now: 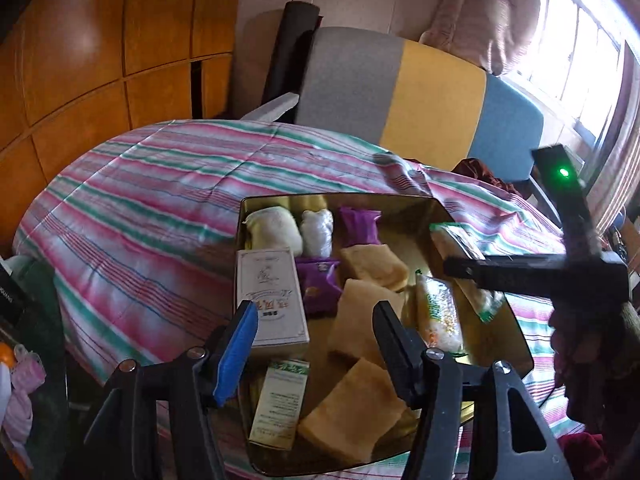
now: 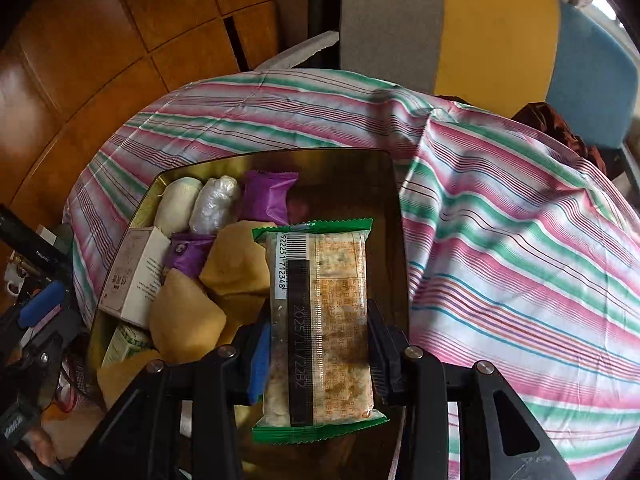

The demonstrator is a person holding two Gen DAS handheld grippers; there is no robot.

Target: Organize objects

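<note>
A gold metal tin (image 1: pixel 516 328) (image 2: pixel 396 240) sits on a striped cloth. It holds tan cakes (image 1: pixel 356 320) (image 2: pixel 184 316), purple packets (image 1: pixel 320 284) (image 2: pixel 266 200), white wrapped rolls (image 1: pixel 276 228) (image 2: pixel 176 204), a white box (image 1: pixel 272 296) (image 2: pixel 138 276) and a green-edged cracker pack (image 1: pixel 436 308). My left gripper (image 1: pixel 316 320) is open and empty above the tin's near side. My right gripper (image 2: pixel 318 344) is shut on a green-edged cracker pack (image 2: pixel 320 320), held over the tin's right part; it shows in the left wrist view (image 1: pixel 460 268).
The striped cloth (image 1: pixel 140 208) (image 2: pixel 520 240) covers a table. A grey, yellow and blue chair back (image 1: pixel 420 96) (image 2: pixel 480 24) stands behind it. Wood panelling (image 1: pixel 80 60) is at left, a window (image 1: pixel 580 40) at right. Clutter (image 2: pixel 36 300) lies low left.
</note>
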